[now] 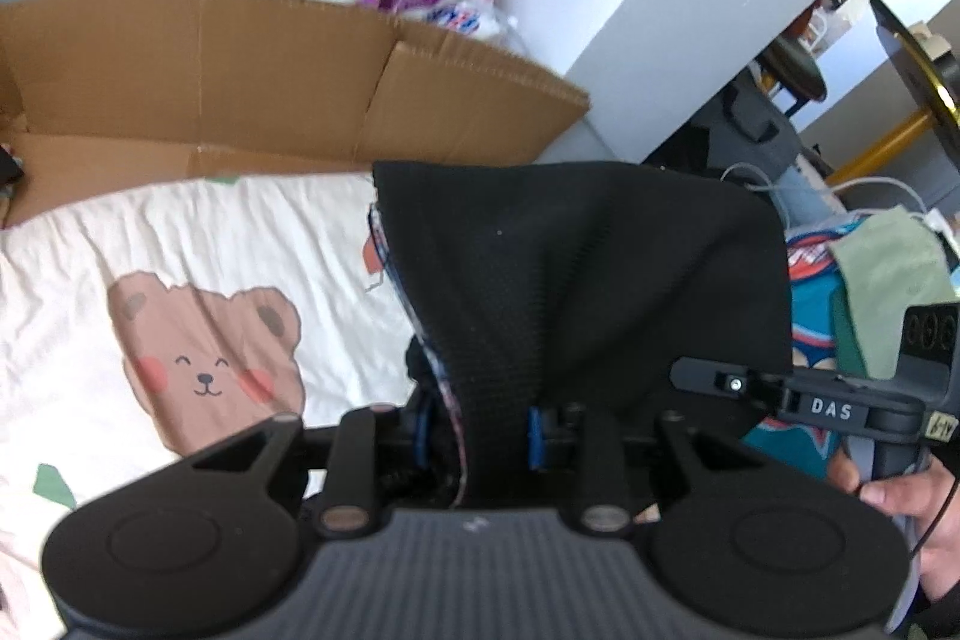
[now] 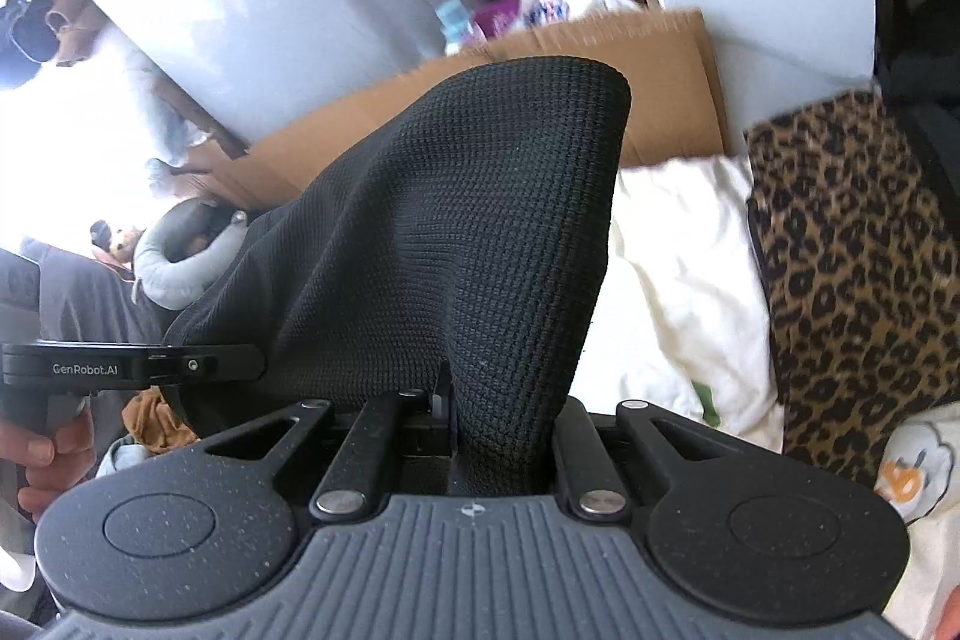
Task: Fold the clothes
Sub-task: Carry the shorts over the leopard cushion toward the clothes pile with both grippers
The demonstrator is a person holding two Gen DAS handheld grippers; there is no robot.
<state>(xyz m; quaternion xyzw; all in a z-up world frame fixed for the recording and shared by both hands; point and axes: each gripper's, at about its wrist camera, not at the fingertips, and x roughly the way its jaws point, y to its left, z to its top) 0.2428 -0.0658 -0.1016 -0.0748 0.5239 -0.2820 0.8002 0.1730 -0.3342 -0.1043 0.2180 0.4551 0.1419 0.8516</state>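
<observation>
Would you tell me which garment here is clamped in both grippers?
The black knit garment; the leopard-print cloth and the green cloth lie unheld.

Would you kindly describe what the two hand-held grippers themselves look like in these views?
Both are matt black with a ribbed grey base, round side discs and silver pivot pins. The left hand-held gripper has blue pads. Seen from the other's camera, the left one's side reads "GenRobot.AI", the right hand-held gripper reads "DAS". A thin black cable hangs by the right hand.

1 black knit garment (image 1: 588, 280), 2 tongs (image 1: 480, 436) (image 2: 480, 436), 1 cardboard box (image 1: 240, 70), 1 bear-print sheet (image 1: 204, 292).
</observation>
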